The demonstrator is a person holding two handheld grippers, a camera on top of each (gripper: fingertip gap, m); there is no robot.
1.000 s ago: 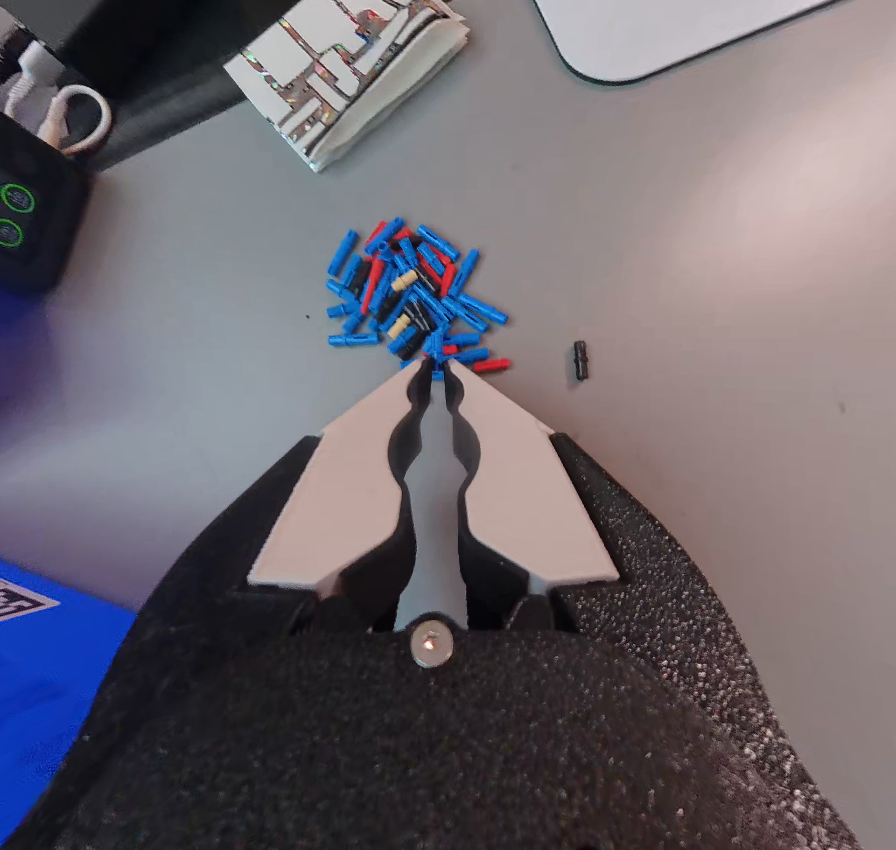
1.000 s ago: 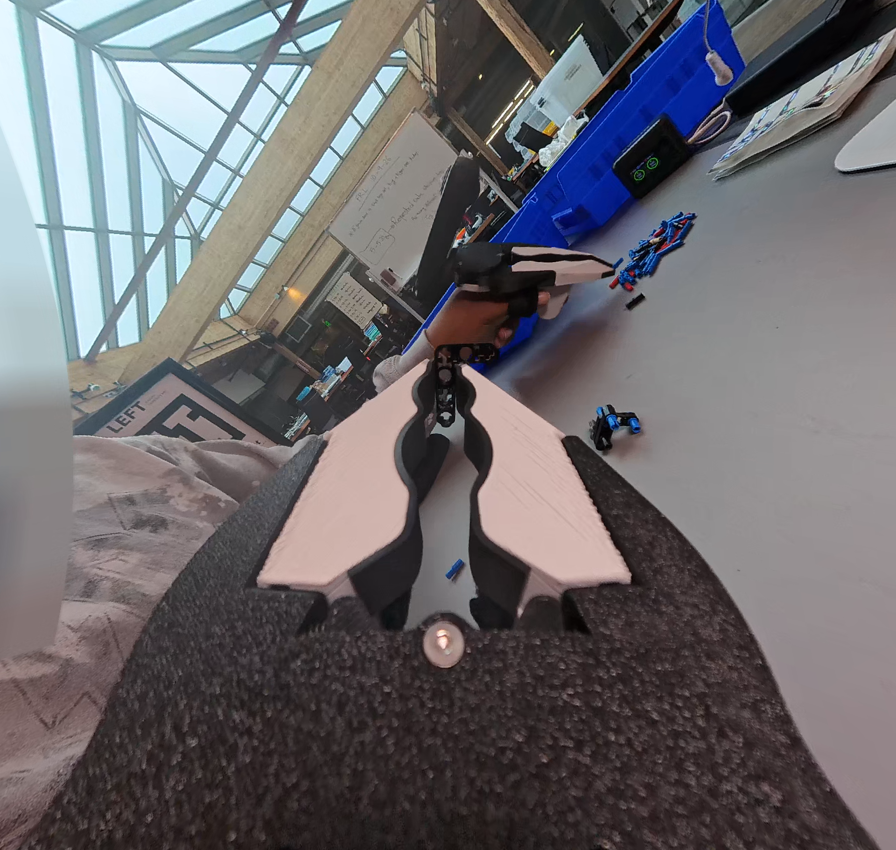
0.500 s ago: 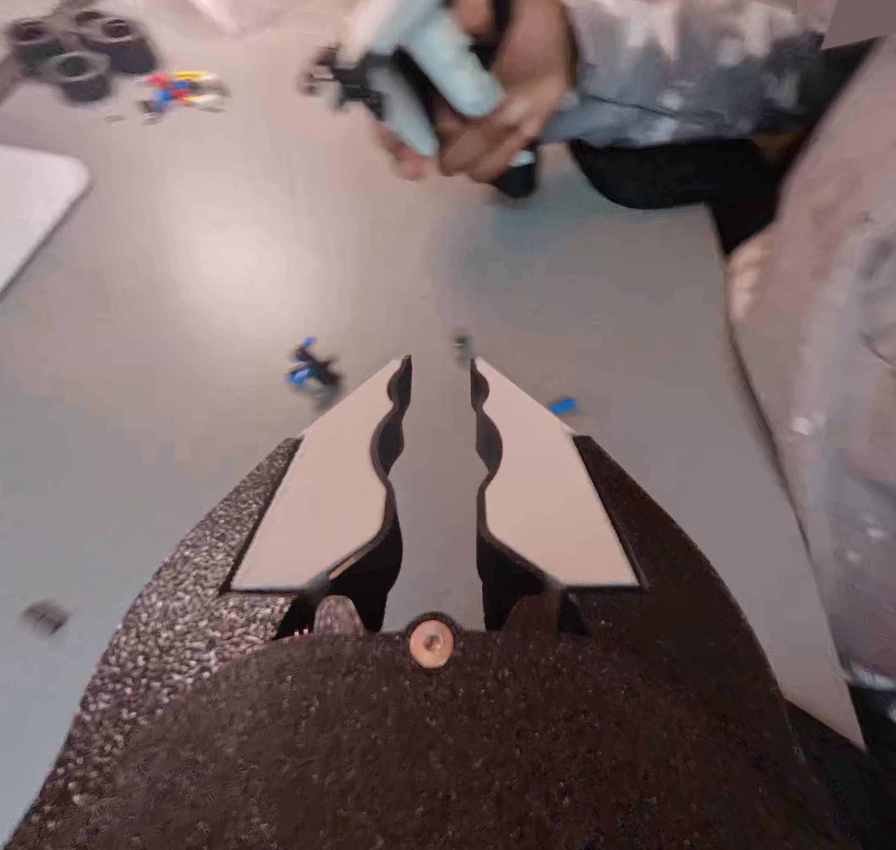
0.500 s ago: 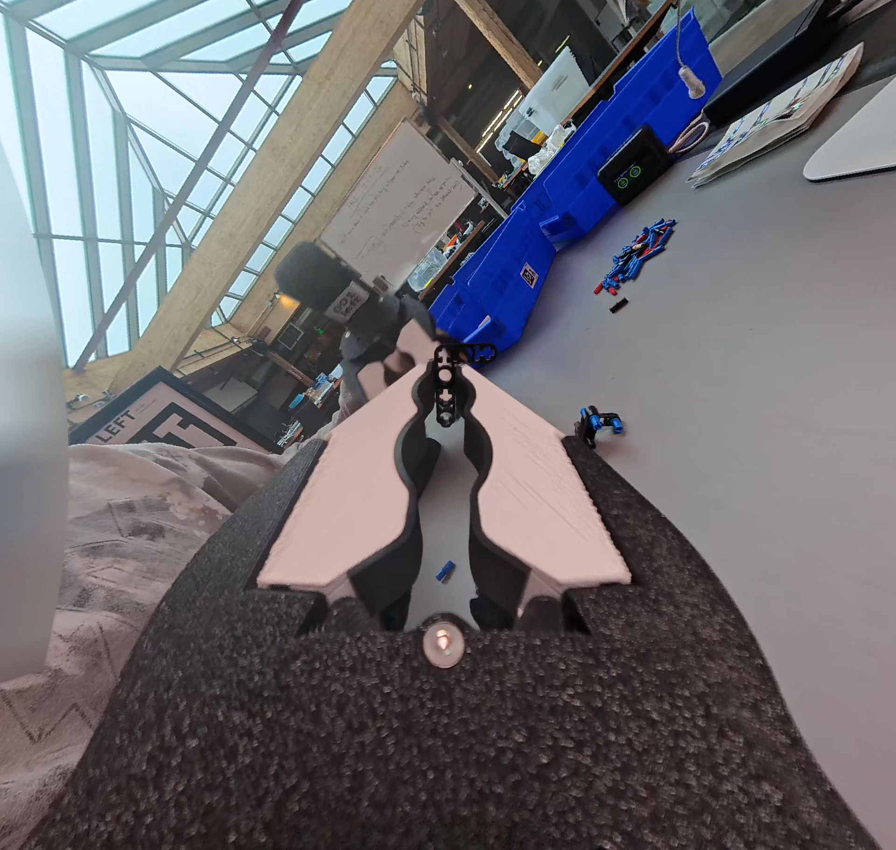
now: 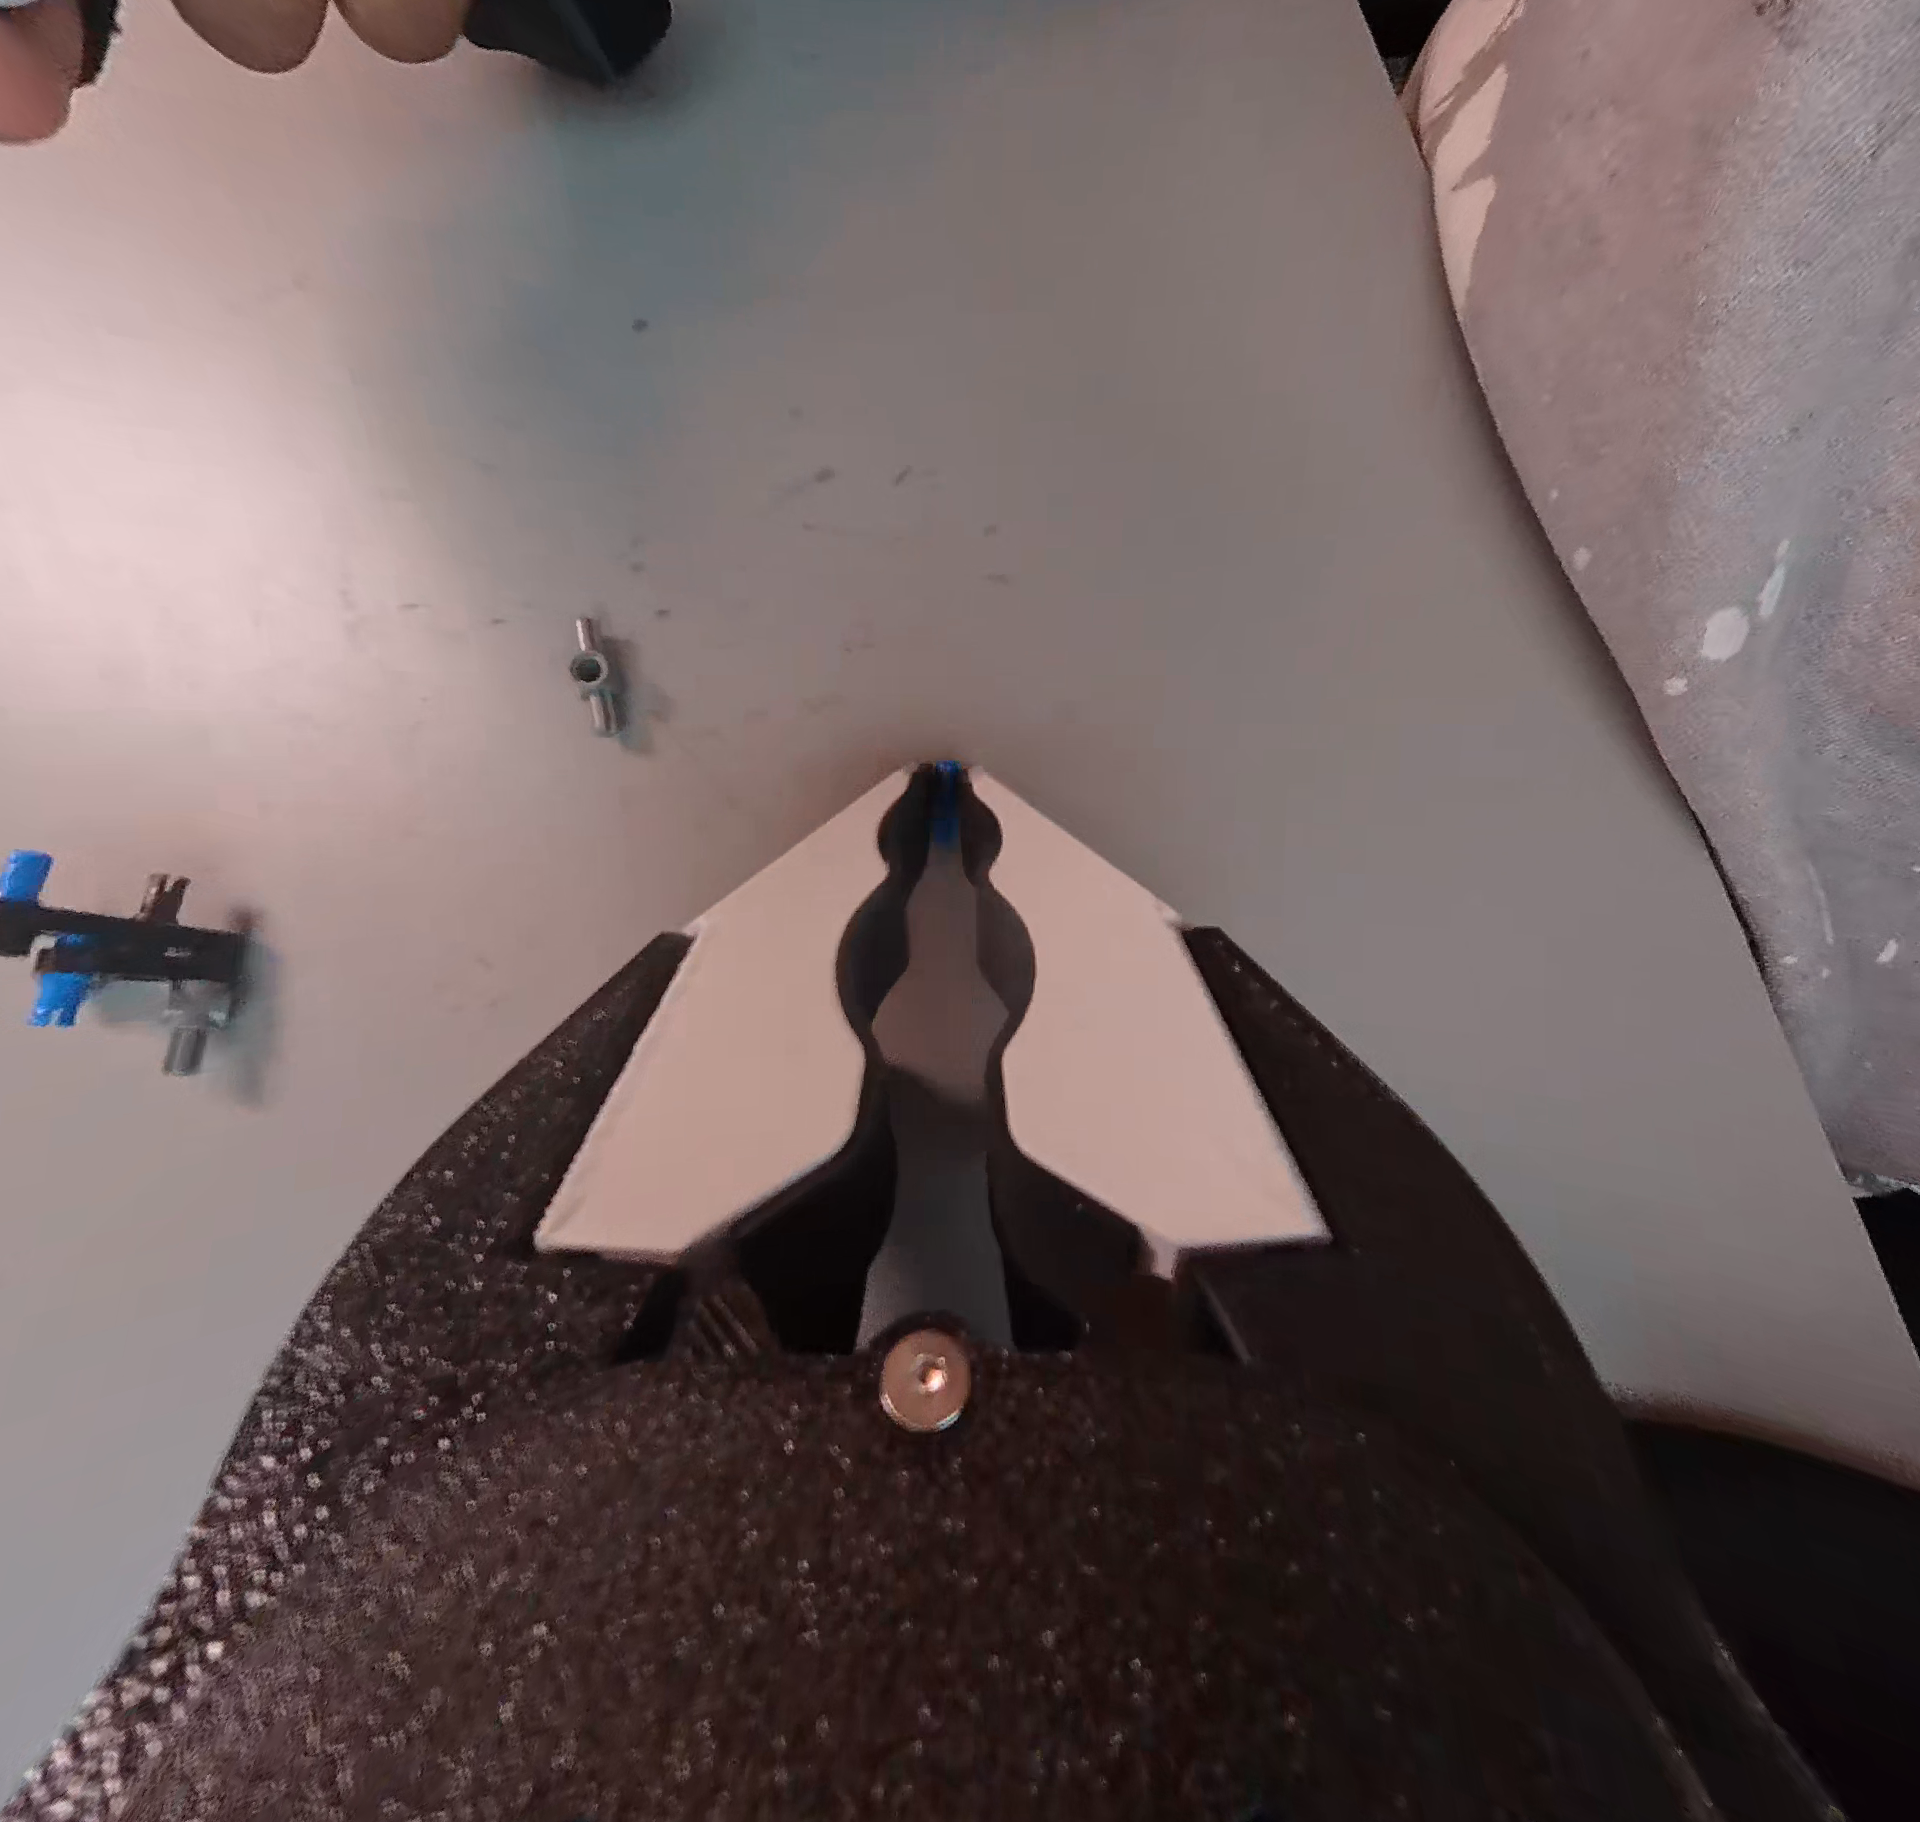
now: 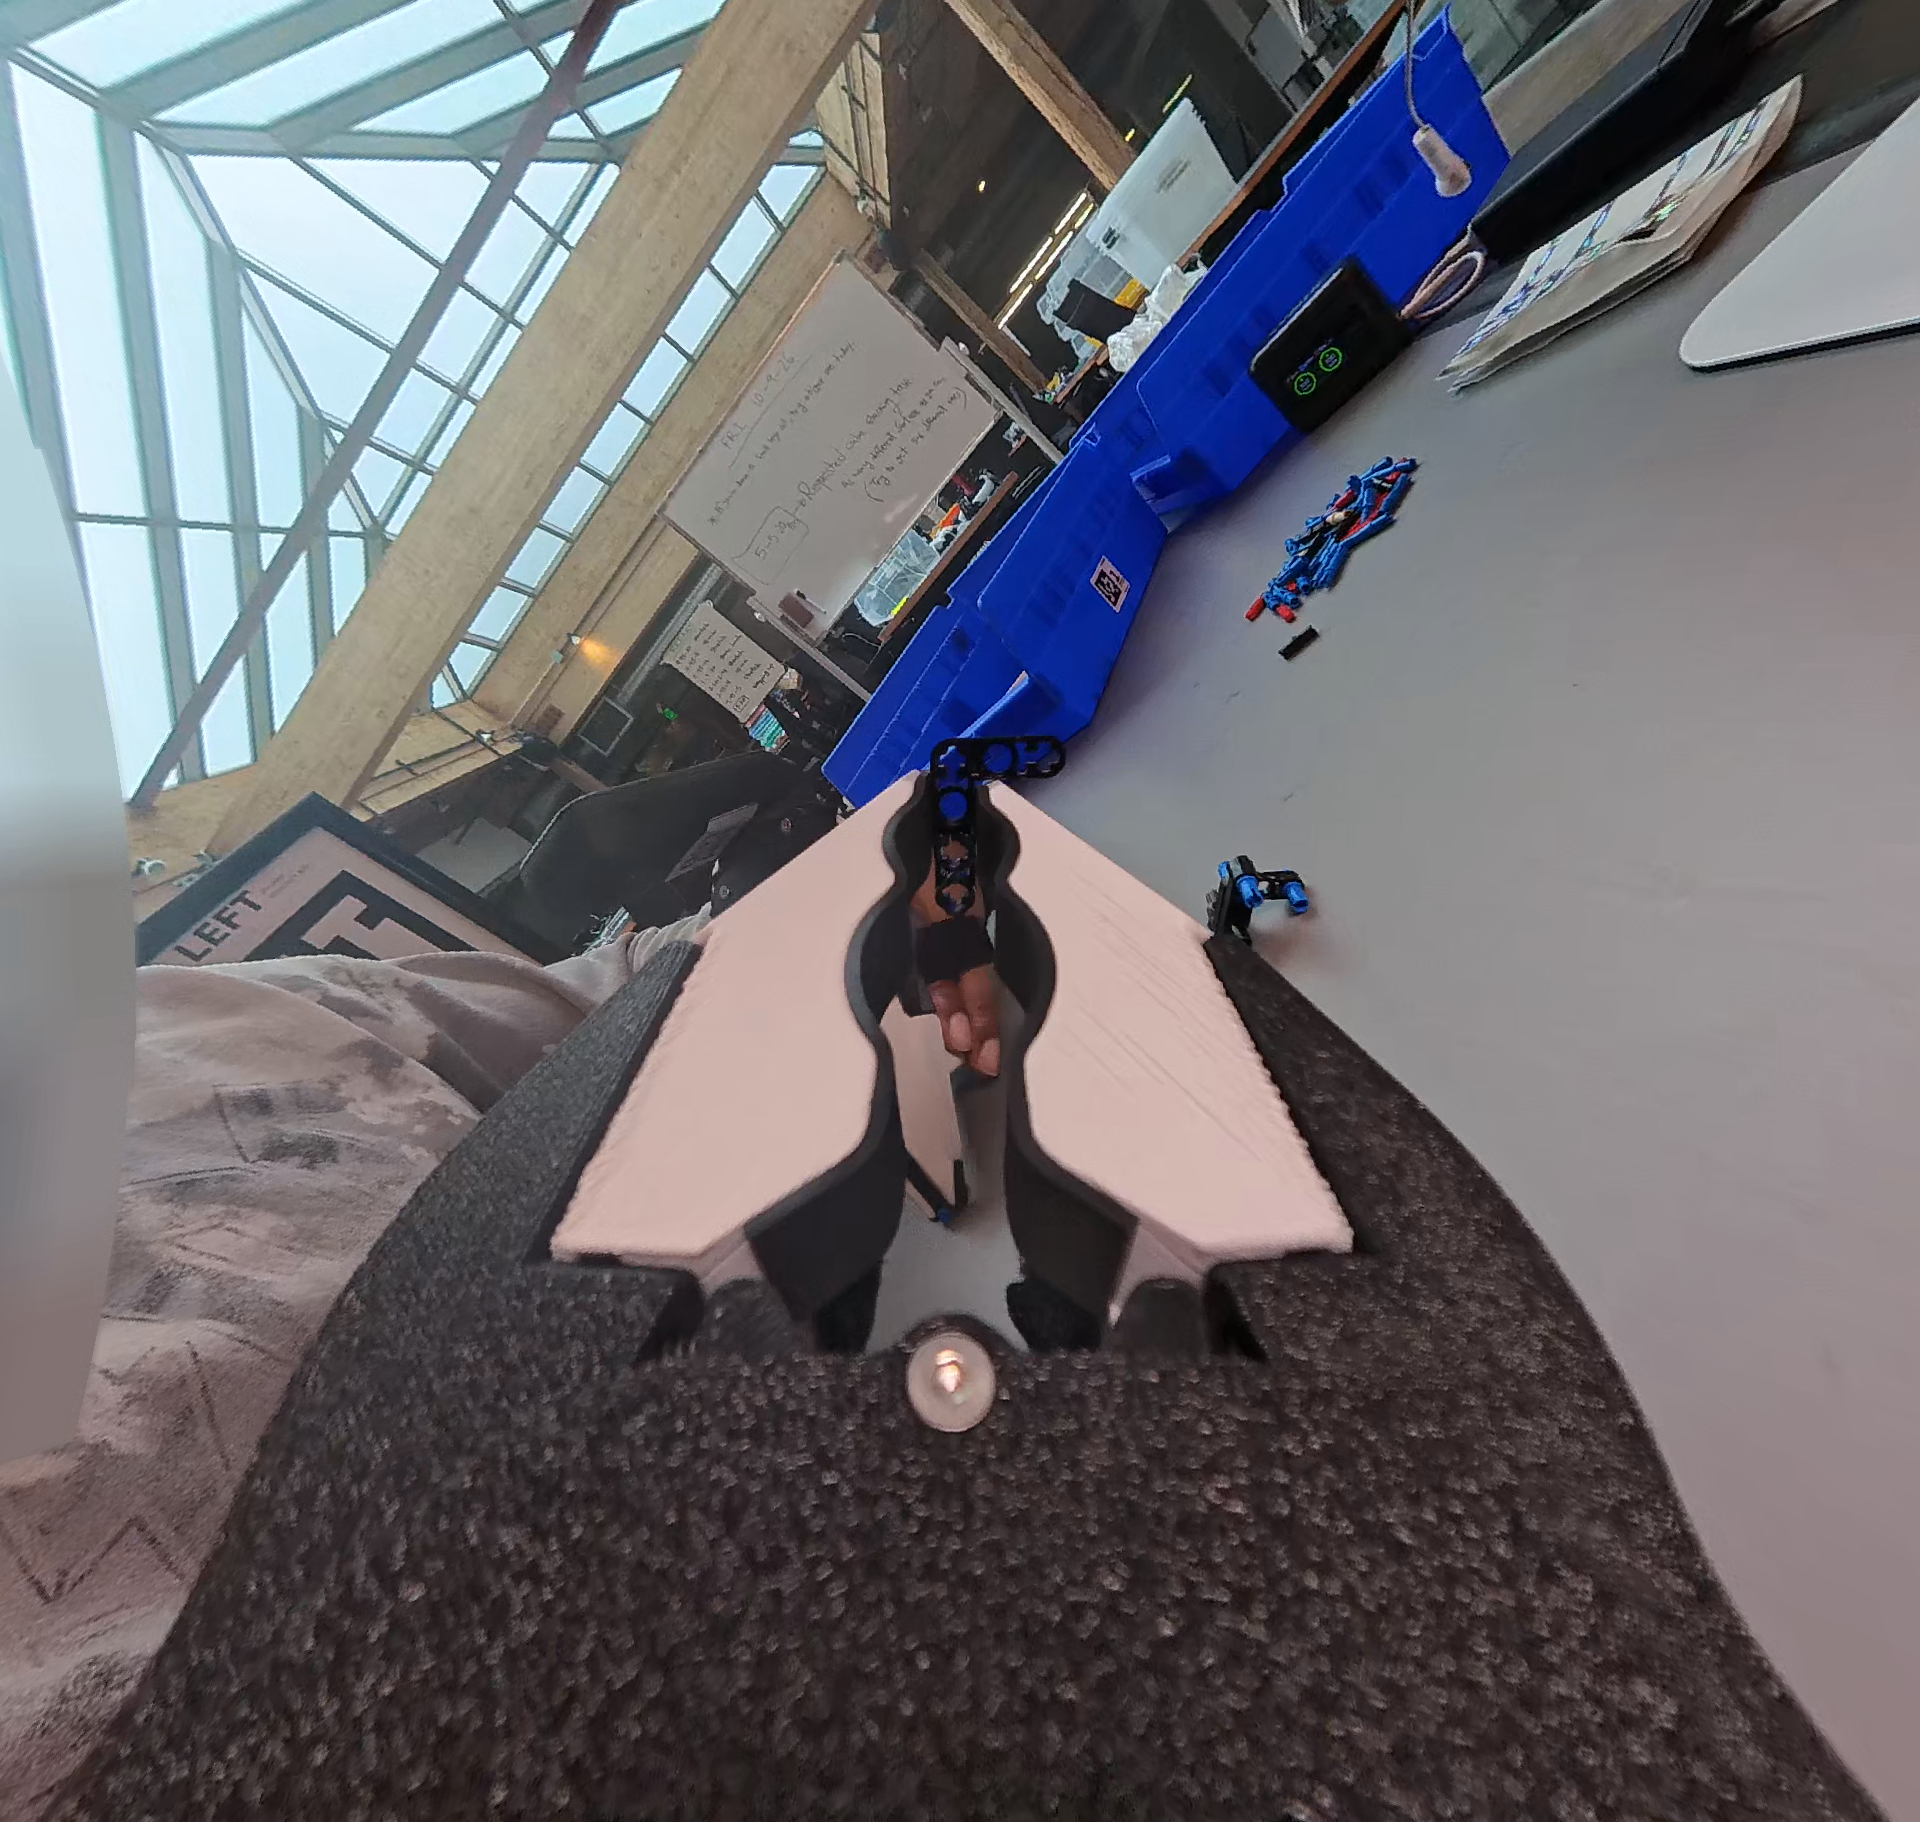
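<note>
On grey table (image 5: 1039,318): left gripper (image 5: 943,785) tips pinched on small blue pin (image 5: 943,822); right gripper (image 6: 961,816) clamps black L-shaped perforated beam (image 6: 966,806), raised off table; black-and-blue assembly (image 5: 114,951) lies left, grey connector (image 5: 597,679) nearby

A grey connector (image 5: 596,676) lies alone on the grey table (image 5: 1039,370) — blue bins (image 6: 1091,567) line its far edge.
</note>
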